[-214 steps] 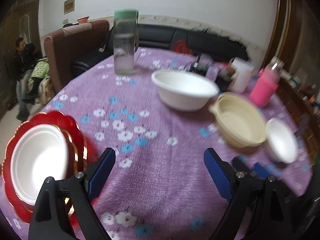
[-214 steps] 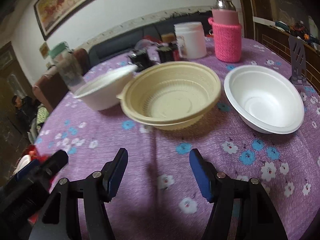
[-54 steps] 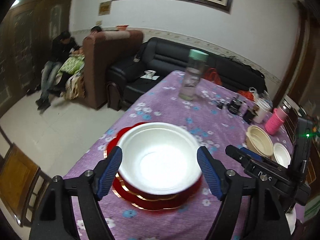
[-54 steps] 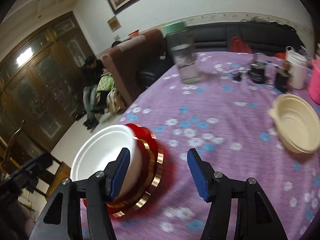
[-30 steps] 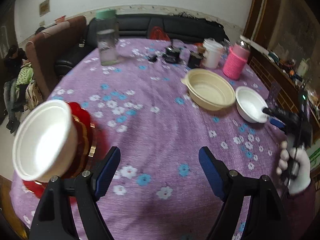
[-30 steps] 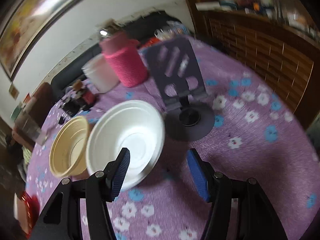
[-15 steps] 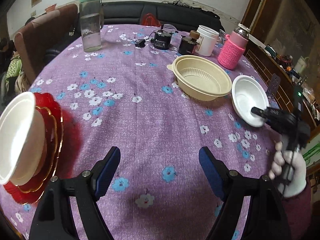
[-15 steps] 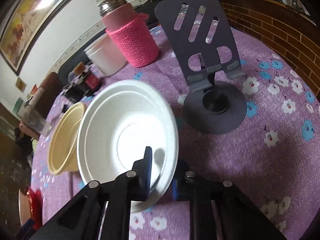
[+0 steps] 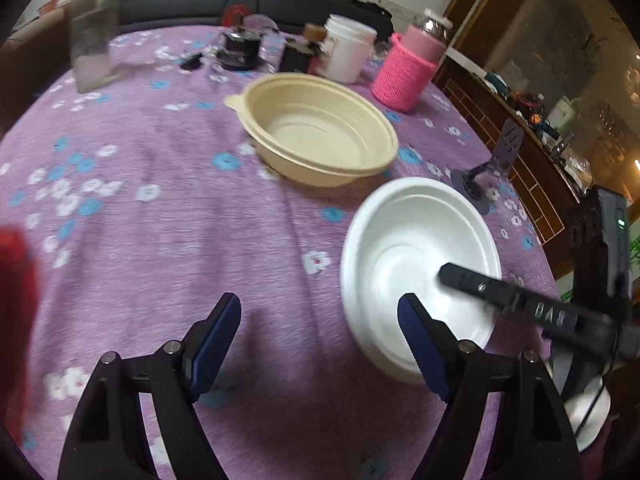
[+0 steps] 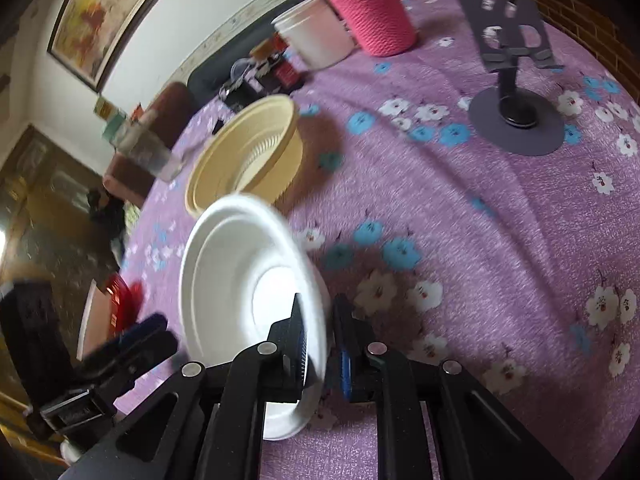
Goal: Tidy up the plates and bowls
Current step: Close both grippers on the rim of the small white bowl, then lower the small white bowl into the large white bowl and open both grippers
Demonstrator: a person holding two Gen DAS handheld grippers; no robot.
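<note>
Right claw [image 10: 320, 338]: jaws nearly together, pinching the near rim of the white bowl [image 10: 240, 276], one blue pad inside the wall, the other outside. The bowl is tipped up on edge toward the left of the right wrist view; whether its far side is clear of the table [image 10: 500, 232] is hard to say through the blur. From the left wrist view the same white bowl [image 9: 404, 256] sits right of centre, the right claw's [image 9: 448, 272] black finger reaching over its inside.

Left claw [image 9: 320, 336]: jaws standing wide, nothing between the blue pads, only purple flowered cloth below. Its right pad is just beside the white bowl's near-left edge, apparently not touching.

Beyond the white bowl, near it, a cream bowl [image 9: 320, 128] rests upright on the table. To the right, a dark phone stand [image 10: 512, 60] on a round base.

At the left edge of the left wrist view, a red blur, probably the red plates [image 9: 16, 304]; in the right wrist view the red plates [image 10: 120, 300] show with a pale rim beside them.

Farther back: a pink knit-sleeved bottle [image 9: 404, 72], a white tub [image 9: 348, 54], small dark jars [image 9: 244, 46], a green-lidded clear jar [image 9: 94, 32]. Behind the table, a black sofa [image 9: 180, 4].
</note>
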